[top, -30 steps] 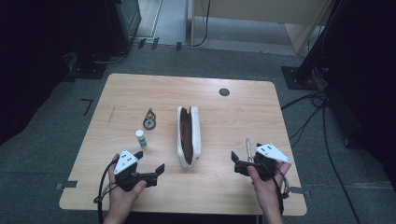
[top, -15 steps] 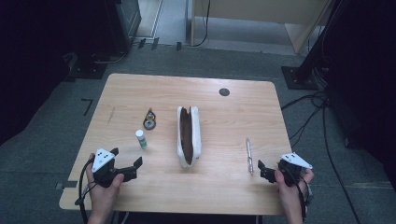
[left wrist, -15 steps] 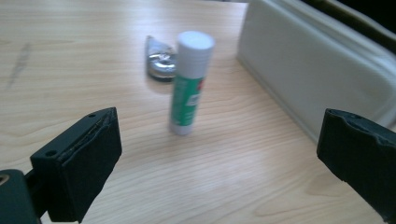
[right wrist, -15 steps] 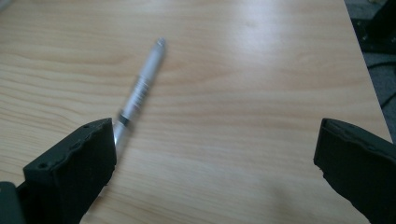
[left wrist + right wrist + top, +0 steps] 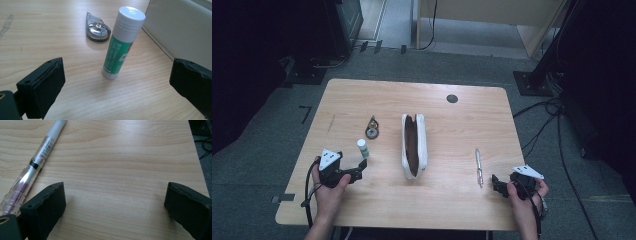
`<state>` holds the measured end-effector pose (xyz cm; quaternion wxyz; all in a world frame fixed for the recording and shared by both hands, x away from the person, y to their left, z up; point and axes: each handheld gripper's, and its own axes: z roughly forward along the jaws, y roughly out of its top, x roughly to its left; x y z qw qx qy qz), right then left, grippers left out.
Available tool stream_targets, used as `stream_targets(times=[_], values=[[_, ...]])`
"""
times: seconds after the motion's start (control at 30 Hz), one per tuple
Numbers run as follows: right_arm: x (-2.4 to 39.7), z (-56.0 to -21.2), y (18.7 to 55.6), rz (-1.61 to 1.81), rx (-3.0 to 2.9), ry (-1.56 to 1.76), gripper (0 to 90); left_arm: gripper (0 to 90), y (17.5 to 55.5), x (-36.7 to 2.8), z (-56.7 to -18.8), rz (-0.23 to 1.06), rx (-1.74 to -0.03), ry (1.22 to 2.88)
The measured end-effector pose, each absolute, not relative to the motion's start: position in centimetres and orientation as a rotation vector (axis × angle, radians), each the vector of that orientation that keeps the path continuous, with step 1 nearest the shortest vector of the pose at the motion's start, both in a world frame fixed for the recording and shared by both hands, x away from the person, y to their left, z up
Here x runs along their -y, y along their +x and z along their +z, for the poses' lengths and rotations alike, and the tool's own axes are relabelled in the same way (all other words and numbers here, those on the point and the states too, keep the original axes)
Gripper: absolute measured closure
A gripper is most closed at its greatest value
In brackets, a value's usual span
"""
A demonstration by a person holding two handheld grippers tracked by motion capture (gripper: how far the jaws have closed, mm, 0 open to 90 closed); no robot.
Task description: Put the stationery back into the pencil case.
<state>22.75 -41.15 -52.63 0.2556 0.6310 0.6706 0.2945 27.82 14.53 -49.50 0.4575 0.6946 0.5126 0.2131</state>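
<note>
A white pencil case (image 5: 413, 145) lies open in the middle of the table, its brown inside showing; its side (image 5: 180, 30) fills the right of the left gripper view. A green glue stick (image 5: 362, 148) (image 5: 121, 42) stands upright left of the case. Just beyond it lies a small metal tape dispenser (image 5: 372, 128) (image 5: 97, 28). A clear pen (image 5: 479, 166) (image 5: 32, 166) lies right of the case. My left gripper (image 5: 357, 168) (image 5: 117, 85) is open, a little short of the glue stick. My right gripper (image 5: 496, 184) (image 5: 115, 207) is open over bare wood, the pen beside its left jaw.
A dark round cable hole (image 5: 452, 98) sits near the table's far edge. The wooden table (image 5: 462, 210) ends close behind both hands. Cables (image 5: 557, 130) run over the grey floor to the right.
Both hands drew back and outward toward the near corners, then the left came in a little toward the glue stick. The pen stays on the table where the right gripper was.
</note>
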Motion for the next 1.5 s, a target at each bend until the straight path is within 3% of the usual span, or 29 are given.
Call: stream_targets(times=[0.13,0.2,0.43,0.63,0.73,0.83,0.93,1.17,1.5], values=[[41.1,-52.6,22.7,0.801,-1.823,1.711,2.8,4.1,28.5,-13.7,-49.4,0.561,-1.284,1.705],[41.1,-52.6,22.7,0.801,-1.823,1.711,2.8,15.5,28.8,-13.4,-49.3,0.603,-1.321,1.684],[41.1,-52.6,22.7,0.802,-1.836,1.705,3.1,24.8,29.3,-12.8,-49.1,0.674,-1.329,1.671],[41.1,-52.6,22.7,0.802,-1.835,1.705,3.0,38.1,29.5,-12.2,-48.8,0.702,-1.287,1.672],[41.1,-52.6,22.7,0.802,-1.836,1.705,3.1,50.2,29.4,-11.7,-48.6,0.730,-1.272,1.663],[41.1,-52.6,22.7,0.805,-1.836,1.700,3.8,53.6,29.5,-11.3,-48.6,0.733,-1.285,1.669],[41.1,-52.6,22.7,0.805,-1.836,1.700,3.8,64.8,29.4,-11.3,-48.4,0.740,-1.311,1.668],[41.1,-52.6,22.7,0.805,-1.837,1.700,3.8,65.6,29.0,-11.6,-47.4,0.709,-1.276,1.651],[40.9,-52.6,22.7,0.817,-1.871,1.670,3.9,65.7,28.0,-9.4,-42.5,0.620,-1.139,1.645]])
